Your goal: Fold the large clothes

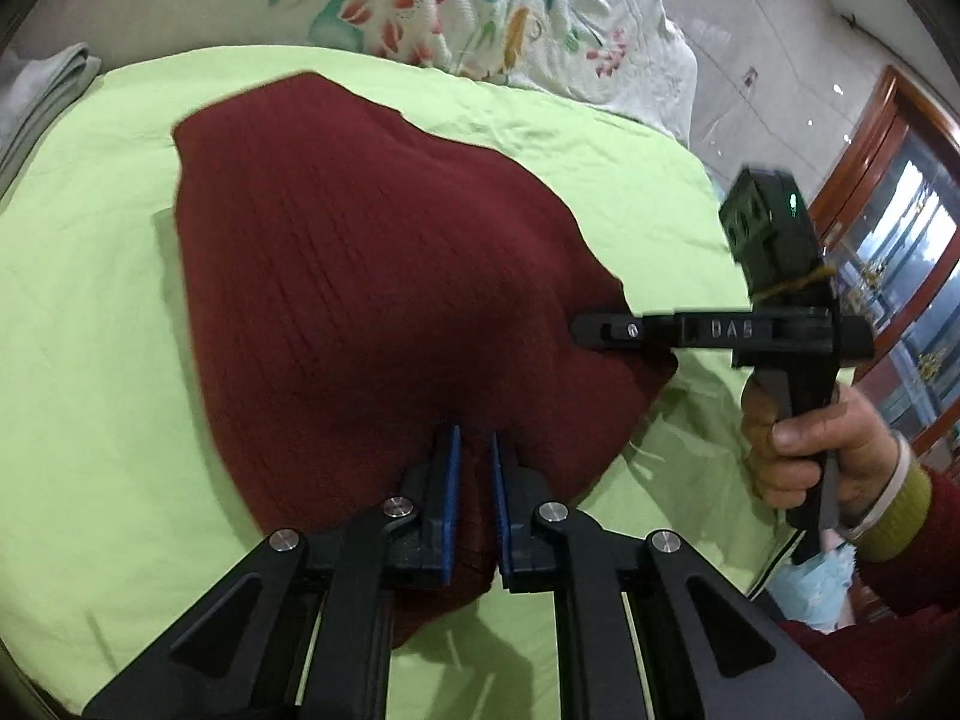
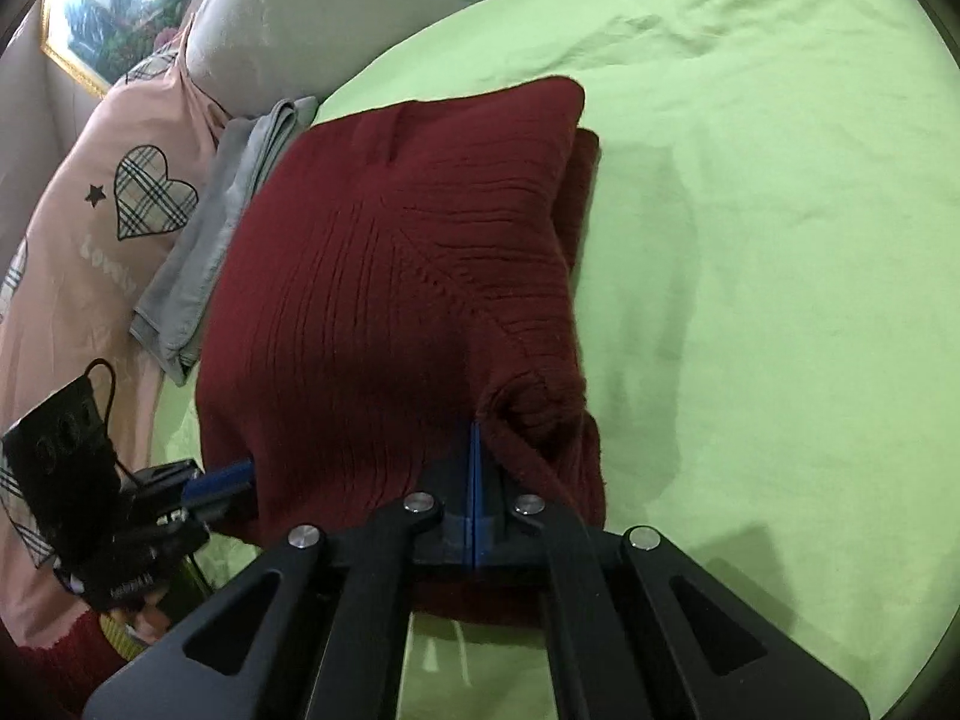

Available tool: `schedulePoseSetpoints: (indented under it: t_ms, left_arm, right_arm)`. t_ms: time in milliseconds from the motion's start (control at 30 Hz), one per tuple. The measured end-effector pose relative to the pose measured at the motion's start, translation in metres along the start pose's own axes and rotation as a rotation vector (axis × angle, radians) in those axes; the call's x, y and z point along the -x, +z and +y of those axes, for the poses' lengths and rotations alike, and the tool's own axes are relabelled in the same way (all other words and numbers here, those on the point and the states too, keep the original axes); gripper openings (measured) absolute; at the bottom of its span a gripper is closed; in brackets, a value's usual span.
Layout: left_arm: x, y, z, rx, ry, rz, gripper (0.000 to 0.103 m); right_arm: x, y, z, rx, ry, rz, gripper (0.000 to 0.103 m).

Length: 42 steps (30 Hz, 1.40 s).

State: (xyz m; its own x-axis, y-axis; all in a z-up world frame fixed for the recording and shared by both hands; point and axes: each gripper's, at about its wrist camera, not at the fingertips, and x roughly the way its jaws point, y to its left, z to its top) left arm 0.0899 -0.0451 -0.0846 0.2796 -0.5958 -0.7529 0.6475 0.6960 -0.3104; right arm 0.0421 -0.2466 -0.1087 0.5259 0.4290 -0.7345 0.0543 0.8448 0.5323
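Note:
A dark red knitted sweater (image 1: 360,252) lies folded on the green sheet (image 1: 90,330). In the left wrist view my left gripper (image 1: 476,450) is shut on the sweater's near edge, with red knit bunched between the blue pads. To the right, the right gripper (image 1: 579,329) reaches in sideways, its tip on the sweater's right corner. In the right wrist view the sweater (image 2: 390,276) puckers where my right gripper (image 2: 474,429) pinches its near corner, pads pressed together. The left gripper (image 2: 246,471) bites the other near corner at the lower left.
A floral quilt (image 1: 480,6) is heaped at the far end of the bed. A folded grey cloth (image 2: 204,264) and a pink pillow with a checked heart (image 2: 90,228) lie left of the sweater. A person's hand (image 1: 810,450) holds the right gripper's handle. A wooden cabinet (image 1: 900,210) stands beyond the bed's edge.

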Motion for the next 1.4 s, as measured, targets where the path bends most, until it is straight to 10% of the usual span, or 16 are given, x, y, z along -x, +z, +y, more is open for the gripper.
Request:
schedulePoseSetpoints:
  t_ms: [733,1000,1400]
  left_arm:
    - [0.076,0.002,0.001,0.107,0.004,-0.161,0.009]
    - [0.029,-0.001,0.019,0.122,0.024,-0.048,0.007]
    - [0.055,-0.022,-0.006,0.042,0.07,-0.042,0.011]
  right_arm:
    - [0.027,0.049,0.036,0.039,0.086,-0.127,0.002]
    - [-0.022,0.058,0.012,-0.021,-0.02,-0.051,0.0]
    - [0.039,0.001,0.031,0.091,0.072,-0.064,0.002]
